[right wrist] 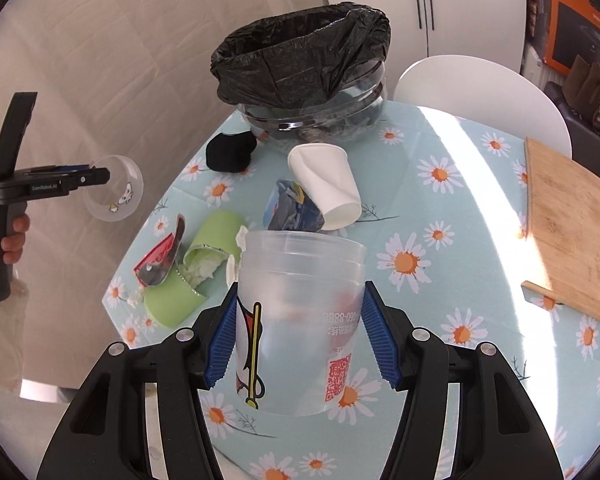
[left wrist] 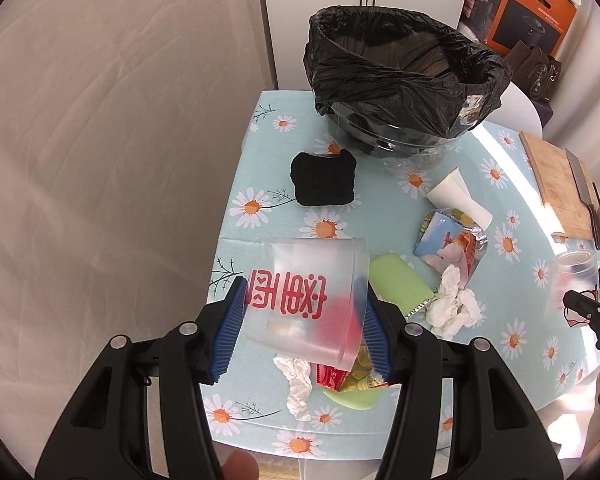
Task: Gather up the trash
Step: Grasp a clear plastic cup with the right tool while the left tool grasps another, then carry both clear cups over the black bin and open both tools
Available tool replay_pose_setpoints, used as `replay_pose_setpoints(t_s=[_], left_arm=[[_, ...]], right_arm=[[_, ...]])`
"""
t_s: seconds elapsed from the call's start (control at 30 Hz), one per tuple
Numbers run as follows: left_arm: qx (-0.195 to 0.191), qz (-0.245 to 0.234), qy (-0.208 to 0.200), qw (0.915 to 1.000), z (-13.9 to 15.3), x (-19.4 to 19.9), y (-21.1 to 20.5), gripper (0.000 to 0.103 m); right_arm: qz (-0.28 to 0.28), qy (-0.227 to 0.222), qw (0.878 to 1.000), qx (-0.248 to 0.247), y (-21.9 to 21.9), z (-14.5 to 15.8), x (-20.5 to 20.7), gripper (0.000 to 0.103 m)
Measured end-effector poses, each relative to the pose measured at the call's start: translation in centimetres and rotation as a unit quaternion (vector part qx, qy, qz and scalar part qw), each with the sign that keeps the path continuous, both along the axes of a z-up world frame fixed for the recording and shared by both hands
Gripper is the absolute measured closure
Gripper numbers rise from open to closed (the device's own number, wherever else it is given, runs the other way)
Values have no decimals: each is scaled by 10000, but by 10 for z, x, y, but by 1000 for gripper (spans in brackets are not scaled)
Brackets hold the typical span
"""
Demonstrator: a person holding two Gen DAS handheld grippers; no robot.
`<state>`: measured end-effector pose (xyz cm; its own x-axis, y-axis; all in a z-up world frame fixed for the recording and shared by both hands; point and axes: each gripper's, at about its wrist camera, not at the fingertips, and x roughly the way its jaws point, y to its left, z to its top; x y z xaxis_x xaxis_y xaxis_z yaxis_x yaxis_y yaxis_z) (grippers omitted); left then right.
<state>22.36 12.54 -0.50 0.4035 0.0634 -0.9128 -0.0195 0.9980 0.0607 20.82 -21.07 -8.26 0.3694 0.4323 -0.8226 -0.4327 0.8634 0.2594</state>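
My left gripper (left wrist: 300, 328) is shut on a frosted plastic cup with red characters (left wrist: 308, 300), held tilted above the table's near left edge; it also shows in the right wrist view (right wrist: 114, 188). My right gripper (right wrist: 298, 332) is shut on a second frosted plastic cup (right wrist: 300, 320) with a QR code, held upright above the table. The bin with a black liner (left wrist: 404, 80) stands at the table's far side. On the table lie a white paper cup (right wrist: 328, 186), snack wrappers (left wrist: 450, 244), green packaging (right wrist: 180, 280), crumpled tissue (left wrist: 454, 304) and a black cloth (left wrist: 324, 180).
A wooden cutting board (right wrist: 568, 224) with a knife (left wrist: 584, 184) lies at the table's right edge. A white chair (right wrist: 480, 92) stands behind the table. Boxes (left wrist: 532, 8) are stacked at the far right. A beige curtain (left wrist: 120, 120) hangs to the left.
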Motion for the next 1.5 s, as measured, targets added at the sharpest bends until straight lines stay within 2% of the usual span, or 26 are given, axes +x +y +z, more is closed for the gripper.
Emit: replay_pose_setpoints(t_s=[0.1, 0.2, 0.33, 0.47, 0.6, 0.73, 0.83, 0.9, 1.03, 1.23, 1.5], left_arm=[[26, 70, -44, 10000, 5, -1, -9, 48], [194, 92, -70, 9997, 9, 4, -16, 48], [205, 63, -142, 9997, 18, 17, -17, 48], [142, -116, -338, 9993, 34, 36, -19, 48], [324, -377, -557, 9972, 48, 58, -25, 48], [-63, -682, -616, 9958, 58, 81, -29, 48], [-197, -839, -721, 9937, 66, 98, -31, 48], [-476, -926, -773, 9916, 73, 111, -31, 48], [-398, -1055, -907, 9895, 82, 138, -37, 48], [-192, -1260, -911, 9876, 75, 187, -49, 48], [-373, -1574, -649, 9847, 40, 244, -59, 48]], right_arm=[[91, -104, 9998, -131, -14, 6, 3, 48], [26, -187, 9998, -119, -28, 14, 6, 48], [-91, -302, 9994, -138, -40, 26, 11, 48], [-230, -503, 9983, -198, -44, 42, 19, 48], [-322, -743, 9965, -195, -38, 63, 39, 48], [-190, -900, 9956, -168, -24, 82, 67, 48], [-109, -1021, 9946, -133, -11, 93, 92, 48], [-52, -1111, 9937, -106, -2, 101, 110, 48], [178, -1186, 9928, -18, 19, 114, 145, 48], [627, -1424, 9877, -184, 58, 125, 194, 48], [1128, -1249, 9857, -90, 98, 95, 258, 48]])
